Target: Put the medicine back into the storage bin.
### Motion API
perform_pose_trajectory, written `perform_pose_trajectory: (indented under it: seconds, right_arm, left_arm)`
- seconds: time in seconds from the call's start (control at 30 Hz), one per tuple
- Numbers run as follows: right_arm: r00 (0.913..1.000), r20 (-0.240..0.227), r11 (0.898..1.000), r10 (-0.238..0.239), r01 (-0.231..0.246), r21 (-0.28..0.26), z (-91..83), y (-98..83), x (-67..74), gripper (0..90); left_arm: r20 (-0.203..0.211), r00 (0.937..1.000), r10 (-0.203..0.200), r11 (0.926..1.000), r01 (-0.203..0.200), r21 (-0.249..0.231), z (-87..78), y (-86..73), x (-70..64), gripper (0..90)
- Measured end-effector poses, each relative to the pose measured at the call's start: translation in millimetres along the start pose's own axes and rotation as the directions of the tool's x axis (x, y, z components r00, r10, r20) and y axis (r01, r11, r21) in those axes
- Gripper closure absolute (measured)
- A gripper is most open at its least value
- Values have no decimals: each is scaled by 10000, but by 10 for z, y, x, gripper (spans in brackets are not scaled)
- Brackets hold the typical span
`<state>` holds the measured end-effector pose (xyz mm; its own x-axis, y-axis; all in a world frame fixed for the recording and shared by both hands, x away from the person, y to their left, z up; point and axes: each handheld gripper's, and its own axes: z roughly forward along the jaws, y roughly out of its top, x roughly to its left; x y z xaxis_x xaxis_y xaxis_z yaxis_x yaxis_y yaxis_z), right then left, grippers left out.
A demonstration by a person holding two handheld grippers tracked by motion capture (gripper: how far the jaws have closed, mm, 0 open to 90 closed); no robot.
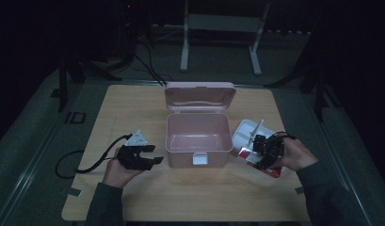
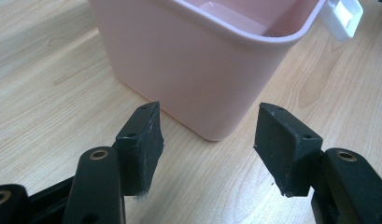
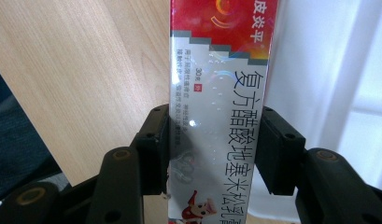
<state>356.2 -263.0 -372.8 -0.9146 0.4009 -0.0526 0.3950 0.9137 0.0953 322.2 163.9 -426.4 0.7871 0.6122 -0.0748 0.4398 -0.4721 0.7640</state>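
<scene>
A pink plastic box [image 1: 198, 134] stands open in the middle of the wooden table, lid tilted back. My left gripper [image 1: 150, 155] rests just left of the box's front corner, open and holding nothing; in the left gripper view that pink box [image 2: 202, 60] corner sits beyond the gap of the left gripper [image 2: 207, 144]. My right gripper [image 1: 261, 151] is to the right of the box, shut on a red and white carton [image 1: 263, 165] printed with Chinese text. In the right gripper view the carton [image 3: 221, 93] runs lengthwise between both pads of the right gripper [image 3: 212, 144].
A white tray [image 1: 249, 133] lies right of the pink box, under and behind my right gripper. A white latch [image 1: 200, 159] hangs on the box front. A black cable [image 1: 86, 162] trails off the left gripper. A white frame stands on the floor beyond the table.
</scene>
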Motion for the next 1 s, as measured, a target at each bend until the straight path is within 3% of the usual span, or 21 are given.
perform_pose_trajectory:
  seconds: [0.57, 1.0]
  right_arm:
    - [9981, 255, 9984, -560, 562, -67, -358, 214, -81, 514]
    - [9900, 285, 9903, -1385, 1388, -94, -437, 620, -76, 514]
  left_arm:
    - [17, 10000, -12, 10000, 12, -43, -7, 1, -1, 410]
    - [40, 10000, 32, 10000, -32, -56, -9, 1, 0, 410]
